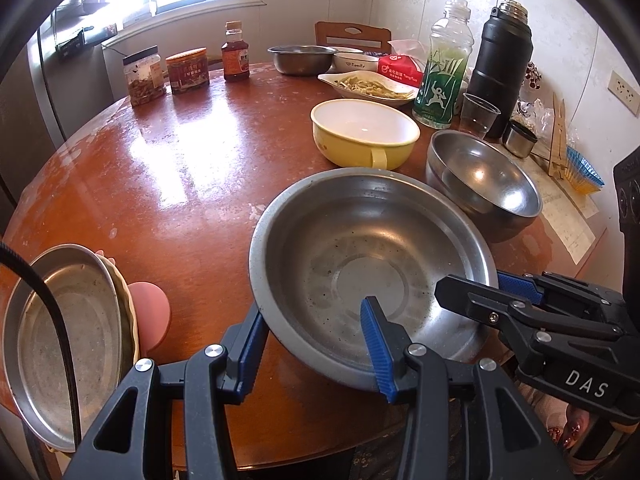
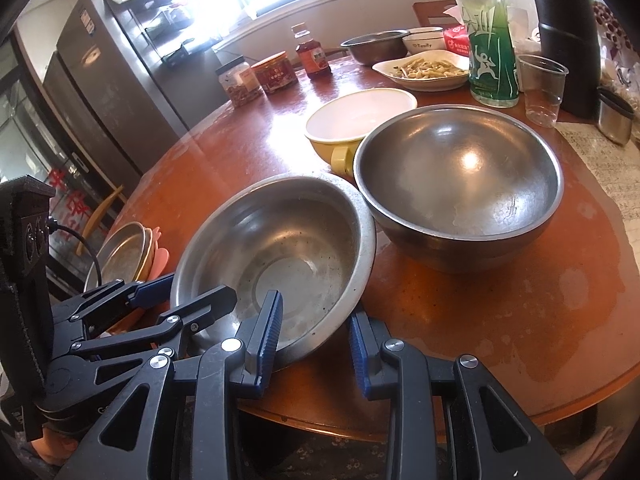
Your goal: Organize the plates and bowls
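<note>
**Two grippers straddle a steel basin at the table's near edge**

While both grippers stand with jaws spread, a wide steel basin (image 1: 372, 276) sits tilted at the near edge of the round red-brown table (image 1: 168, 184), its rim caught between their fingers without being clamped. The left gripper (image 1: 316, 344) has one blue pad inside the basin and the other outside its rim. The right gripper (image 2: 316, 340) straddles the same near rim from the other side. Just behind the basin sits a deeper steel bowl (image 2: 460, 184), apparently touching its rim, and a yellow handled bowl (image 2: 356, 124) stands beyond both. Only the left wrist view shows in full the stack of plates (image 1: 68, 344) left of the basin, a metal plate on top and overhanging the table edge. Only the right wrist view shows the grey refrigerator (image 2: 104, 80) far left of the basin.
</note>
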`<state>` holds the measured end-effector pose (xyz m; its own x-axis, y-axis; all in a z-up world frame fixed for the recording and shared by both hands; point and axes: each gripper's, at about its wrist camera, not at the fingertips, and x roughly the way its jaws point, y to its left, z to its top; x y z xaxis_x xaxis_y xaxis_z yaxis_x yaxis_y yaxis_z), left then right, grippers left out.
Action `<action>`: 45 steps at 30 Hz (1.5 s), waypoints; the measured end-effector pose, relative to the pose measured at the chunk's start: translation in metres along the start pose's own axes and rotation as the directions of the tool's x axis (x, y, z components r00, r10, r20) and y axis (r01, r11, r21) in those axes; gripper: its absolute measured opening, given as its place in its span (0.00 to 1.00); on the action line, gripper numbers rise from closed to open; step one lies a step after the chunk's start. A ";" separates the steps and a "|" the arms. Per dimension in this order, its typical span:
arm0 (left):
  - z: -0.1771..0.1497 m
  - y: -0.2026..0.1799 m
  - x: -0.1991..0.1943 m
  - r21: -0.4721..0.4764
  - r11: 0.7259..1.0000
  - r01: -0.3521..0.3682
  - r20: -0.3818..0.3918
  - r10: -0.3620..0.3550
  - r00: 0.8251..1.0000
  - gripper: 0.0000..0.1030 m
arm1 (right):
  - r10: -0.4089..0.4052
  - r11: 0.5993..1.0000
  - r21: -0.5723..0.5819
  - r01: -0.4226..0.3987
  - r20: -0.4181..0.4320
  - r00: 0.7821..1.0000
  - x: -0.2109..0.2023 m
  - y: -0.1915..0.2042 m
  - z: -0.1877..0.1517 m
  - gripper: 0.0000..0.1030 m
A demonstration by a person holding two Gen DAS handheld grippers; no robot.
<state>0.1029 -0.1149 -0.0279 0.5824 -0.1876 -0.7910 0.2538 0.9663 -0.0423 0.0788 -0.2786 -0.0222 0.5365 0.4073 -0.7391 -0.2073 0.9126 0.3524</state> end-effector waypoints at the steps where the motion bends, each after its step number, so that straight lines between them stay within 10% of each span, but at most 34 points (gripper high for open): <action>1: 0.000 0.000 0.000 0.000 1.000 0.000 0.001 0.000 1.000 0.46 | 0.003 1.000 0.001 -0.003 0.002 1.000 0.000 0.000 0.000 0.34; 17: -0.005 0.001 -0.016 -0.006 1.000 -0.018 0.032 0.018 0.999 0.47 | 0.006 1.000 -0.009 -0.006 0.047 0.999 -0.009 0.004 0.000 0.57; 45: 0.012 -0.006 -0.052 -0.007 1.000 -0.026 0.104 0.027 0.994 0.53 | -0.023 0.999 -0.044 0.029 0.129 0.991 -0.051 0.004 0.014 0.63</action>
<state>0.0807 -0.1132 0.0208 0.6663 -0.1792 -0.7238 0.2335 0.9720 -0.0258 0.0622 -0.2964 0.0244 0.6422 0.3778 -0.6670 -0.2273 0.9248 0.3050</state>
